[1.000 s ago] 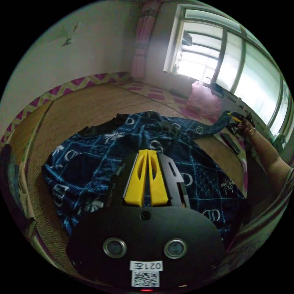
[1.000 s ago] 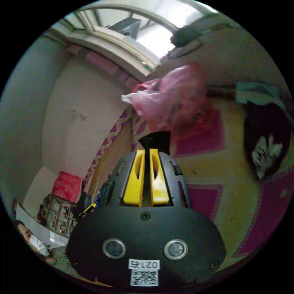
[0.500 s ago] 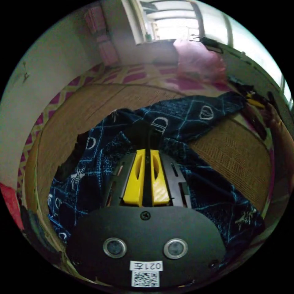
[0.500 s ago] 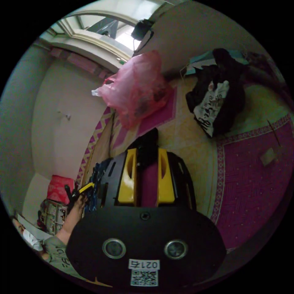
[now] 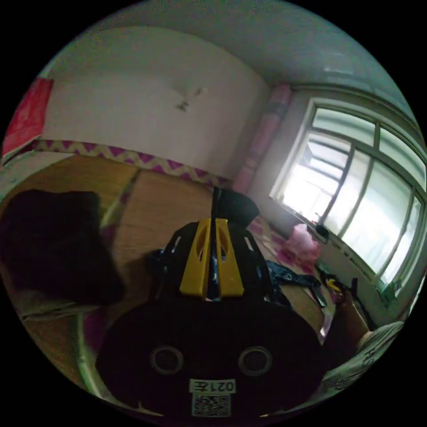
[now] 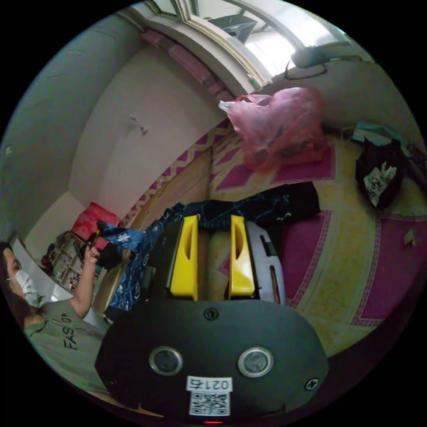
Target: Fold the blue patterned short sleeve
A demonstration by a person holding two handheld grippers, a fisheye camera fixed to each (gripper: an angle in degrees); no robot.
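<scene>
The blue patterned shirt [image 6: 249, 208] lies across the middle of the right gripper view, spread on a woven mat [image 6: 189, 184] and a pink and yellow rug [image 6: 311, 249]. Its dark end reaches toward the right side of the frame. The shirt sits just past the tips of the right gripper [image 6: 214, 220], whose yellow jaws stand apart with nothing between them.

At the left of that frame, the person's hand [image 6: 91, 253] lifts the left gripper [image 6: 103, 250] with a corner of the shirt. In the left gripper view, the left gripper [image 5: 214, 222] has its jaws pressed together on dark cloth [image 5: 233, 207] that sticks out past the tips.

A pink plastic bag [image 6: 280, 126] sits by the wall in the upper right of the right gripper view.
</scene>
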